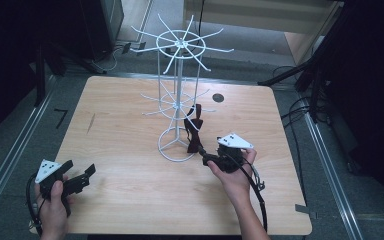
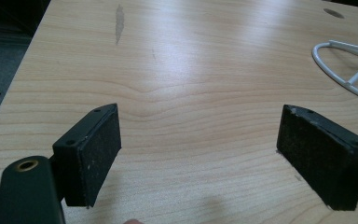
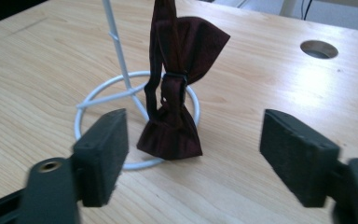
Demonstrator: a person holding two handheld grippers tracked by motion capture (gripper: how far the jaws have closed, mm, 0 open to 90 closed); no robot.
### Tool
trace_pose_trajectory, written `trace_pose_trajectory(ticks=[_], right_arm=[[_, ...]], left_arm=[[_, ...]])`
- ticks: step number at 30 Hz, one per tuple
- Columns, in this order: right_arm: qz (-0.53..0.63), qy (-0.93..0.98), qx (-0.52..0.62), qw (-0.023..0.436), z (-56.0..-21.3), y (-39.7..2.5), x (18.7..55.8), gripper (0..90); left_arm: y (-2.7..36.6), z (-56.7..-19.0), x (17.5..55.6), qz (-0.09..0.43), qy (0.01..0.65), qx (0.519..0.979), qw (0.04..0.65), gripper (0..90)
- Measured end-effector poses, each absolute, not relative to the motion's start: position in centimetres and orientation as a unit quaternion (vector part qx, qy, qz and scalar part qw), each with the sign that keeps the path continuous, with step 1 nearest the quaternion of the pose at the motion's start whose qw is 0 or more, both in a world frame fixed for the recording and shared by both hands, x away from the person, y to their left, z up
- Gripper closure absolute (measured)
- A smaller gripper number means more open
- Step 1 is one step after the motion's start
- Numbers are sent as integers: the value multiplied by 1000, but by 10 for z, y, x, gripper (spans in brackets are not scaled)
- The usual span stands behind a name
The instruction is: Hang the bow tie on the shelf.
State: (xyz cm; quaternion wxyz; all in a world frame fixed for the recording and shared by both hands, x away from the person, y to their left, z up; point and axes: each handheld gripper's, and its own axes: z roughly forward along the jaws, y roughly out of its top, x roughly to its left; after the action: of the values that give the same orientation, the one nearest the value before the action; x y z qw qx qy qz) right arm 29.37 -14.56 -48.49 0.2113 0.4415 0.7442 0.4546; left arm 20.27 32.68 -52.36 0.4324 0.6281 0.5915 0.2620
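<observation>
While hanging, bow tie (image 3: 175, 88) fronts spread right tool (image 3: 193, 158).

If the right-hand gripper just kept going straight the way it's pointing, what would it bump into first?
Most likely the dark red bow tie hanging on the white wire stand: it sits between the open jaws of the right gripper, straight ahead, though the gap is hard to judge.

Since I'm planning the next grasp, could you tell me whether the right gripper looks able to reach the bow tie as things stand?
Probably yes: the right gripper is open and faces the bow tie hanging on the white rack, with nothing between them.
</observation>
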Motion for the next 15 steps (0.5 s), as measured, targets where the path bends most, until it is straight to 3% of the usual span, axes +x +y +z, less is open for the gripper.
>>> trace_pose_trajectory(ticks=[1, 9, 15], right_arm=[[446, 745, 450, 207, -486, -149, 294, 158], [437, 743, 463, 208, -489, -162, 292, 77], [437, 738, 469, 208, -493, -174, 289, 58]], left_arm=[[327, -524, 203, 262, 591, 628, 433, 145], [327, -524, 203, 262, 592, 628, 433, 145], [327, -524, 203, 262, 592, 628, 433, 145]])
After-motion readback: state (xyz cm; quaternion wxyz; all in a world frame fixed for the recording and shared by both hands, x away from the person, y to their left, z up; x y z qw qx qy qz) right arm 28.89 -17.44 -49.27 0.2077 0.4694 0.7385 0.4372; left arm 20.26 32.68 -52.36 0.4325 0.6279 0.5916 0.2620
